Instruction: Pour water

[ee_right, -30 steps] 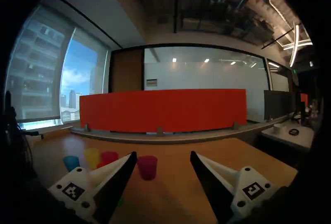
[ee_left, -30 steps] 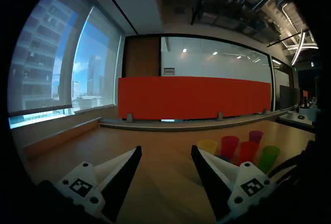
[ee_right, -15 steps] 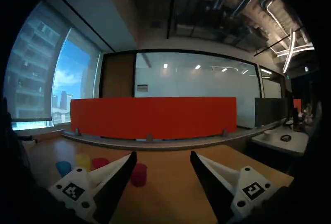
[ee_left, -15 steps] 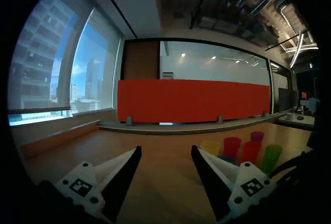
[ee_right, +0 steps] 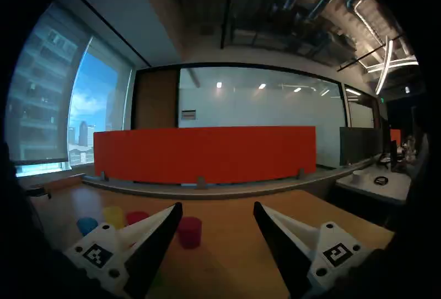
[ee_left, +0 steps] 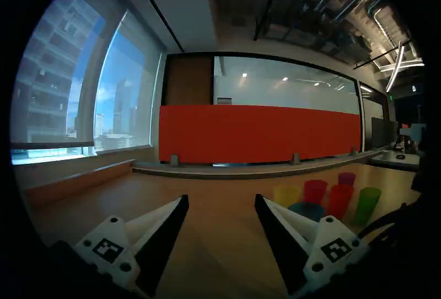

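place: office | red desk divider (ee_left: 259,133) | glass partition wall (ee_left: 286,86) | monitor (ee_right: 358,144) | city-view window (ee_left: 121,106)

wooden desk (ee_left: 220,233), orange divider (ee_left: 259,133), big windows (ee_left: 82,100) on daylight towers.

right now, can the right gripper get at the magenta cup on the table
Probably yes: the magenta cup stands just ahead of the right gripper, its jaws are open, and only bare table lies between them.
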Demonstrator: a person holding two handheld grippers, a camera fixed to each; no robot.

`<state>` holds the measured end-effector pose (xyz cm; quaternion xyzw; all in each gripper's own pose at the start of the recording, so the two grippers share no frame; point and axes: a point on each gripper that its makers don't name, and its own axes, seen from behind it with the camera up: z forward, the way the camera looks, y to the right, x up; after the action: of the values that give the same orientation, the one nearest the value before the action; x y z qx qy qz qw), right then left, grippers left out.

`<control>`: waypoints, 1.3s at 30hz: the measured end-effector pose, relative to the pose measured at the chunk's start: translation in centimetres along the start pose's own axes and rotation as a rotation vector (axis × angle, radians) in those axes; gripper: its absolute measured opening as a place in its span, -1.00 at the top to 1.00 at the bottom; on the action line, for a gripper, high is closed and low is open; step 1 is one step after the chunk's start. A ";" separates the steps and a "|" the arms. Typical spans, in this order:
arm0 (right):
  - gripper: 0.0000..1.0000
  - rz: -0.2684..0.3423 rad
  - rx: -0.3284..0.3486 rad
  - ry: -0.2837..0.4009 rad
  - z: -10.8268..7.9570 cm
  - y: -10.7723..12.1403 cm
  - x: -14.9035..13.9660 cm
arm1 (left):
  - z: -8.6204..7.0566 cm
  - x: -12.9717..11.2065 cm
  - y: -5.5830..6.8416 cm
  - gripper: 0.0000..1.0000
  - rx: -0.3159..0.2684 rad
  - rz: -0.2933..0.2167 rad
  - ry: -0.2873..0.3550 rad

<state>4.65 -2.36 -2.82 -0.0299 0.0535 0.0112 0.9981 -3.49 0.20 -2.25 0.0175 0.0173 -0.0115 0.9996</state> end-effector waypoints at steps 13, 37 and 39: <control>-0.99 -0.012 0.007 0.000 0.4 -0.5 0.3 | 0.1 -0.7 0.3 -0.77 -0.003 0.017 -0.012; -0.99 -0.022 0.012 0.021 -0.5 0.2 0.5 | 0.3 -1.7 0.2 -0.78 0.002 0.021 -0.045; -0.99 -0.026 0.010 0.029 -0.6 0.2 0.6 | 0.3 -1.7 0.2 -0.77 0.002 0.021 -0.045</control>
<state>5.22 -2.19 -3.46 -0.0257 0.0678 -0.0022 0.9974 -5.22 0.48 -1.92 0.0185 -0.0055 -0.0014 0.9998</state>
